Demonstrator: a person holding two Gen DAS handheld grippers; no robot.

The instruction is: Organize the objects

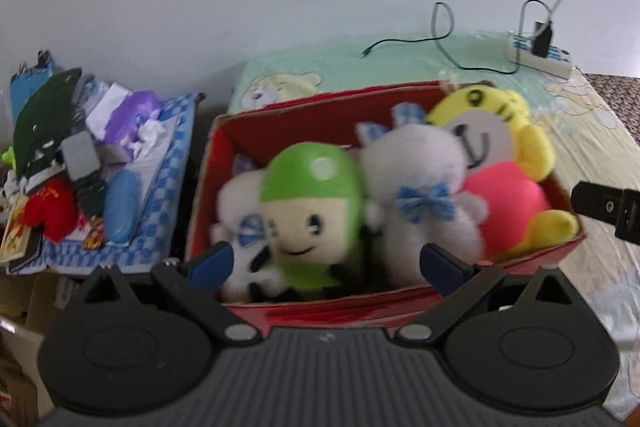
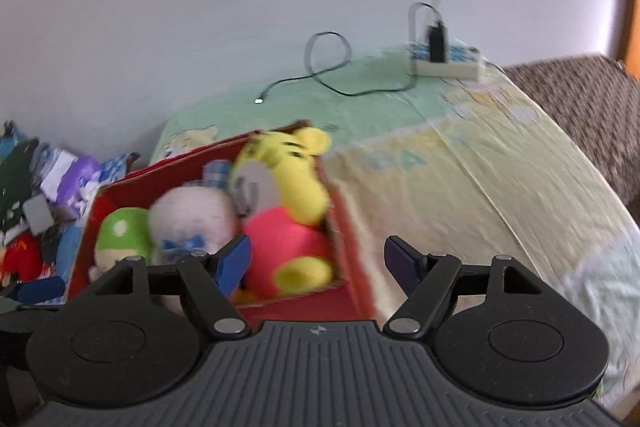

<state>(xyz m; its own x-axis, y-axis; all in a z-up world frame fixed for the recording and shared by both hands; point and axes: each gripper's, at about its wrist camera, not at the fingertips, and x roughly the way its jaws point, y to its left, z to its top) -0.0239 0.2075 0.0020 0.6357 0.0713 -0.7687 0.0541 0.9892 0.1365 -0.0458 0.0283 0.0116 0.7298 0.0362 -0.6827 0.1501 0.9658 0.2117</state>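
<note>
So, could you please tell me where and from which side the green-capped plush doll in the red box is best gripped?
Probably by its rounded green cap, coming from above. The green-capped plush doll stands upright in the red box, wedged between white plush bunnies, so its sides are blocked and only the top is free. The left gripper, open, already faces it.

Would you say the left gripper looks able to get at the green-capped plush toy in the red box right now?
Probably yes: the left gripper is open just above the green-capped plush toy, which lies uncovered in the open-topped red box; neighbouring plush toys crowd its sides.
</note>
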